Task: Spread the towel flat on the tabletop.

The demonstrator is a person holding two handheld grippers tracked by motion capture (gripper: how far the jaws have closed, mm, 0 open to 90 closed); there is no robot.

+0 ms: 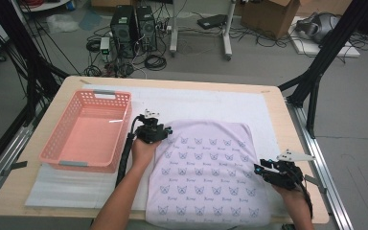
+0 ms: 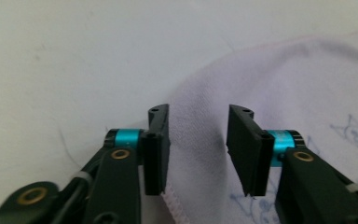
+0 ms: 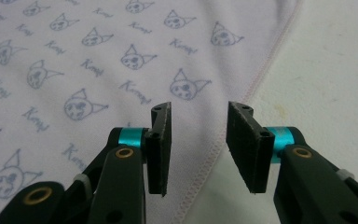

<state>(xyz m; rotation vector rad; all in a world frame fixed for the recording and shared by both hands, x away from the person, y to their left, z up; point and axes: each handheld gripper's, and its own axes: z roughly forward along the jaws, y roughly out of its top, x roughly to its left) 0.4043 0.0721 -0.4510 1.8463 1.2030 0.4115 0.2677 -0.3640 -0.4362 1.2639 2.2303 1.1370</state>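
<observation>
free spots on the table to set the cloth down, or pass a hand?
Bare white mat behind the cloth, right of the pink basket, whose inside is empty too. Crowded: cloth's left corner under the left gripper; right edge by the right gripper.

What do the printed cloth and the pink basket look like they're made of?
The printed cloth looks like soft woven or knit fabric, matte: it has a stitched hem, gentle folds and a fuzzy surface. The pink basket looks like moulded plastic, slightly glossy: it has slotted walls and a light reflection on its floor.

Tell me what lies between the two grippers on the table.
In the high view, the printed cloth spans the stretch between the left gripper and the right gripper.
</observation>
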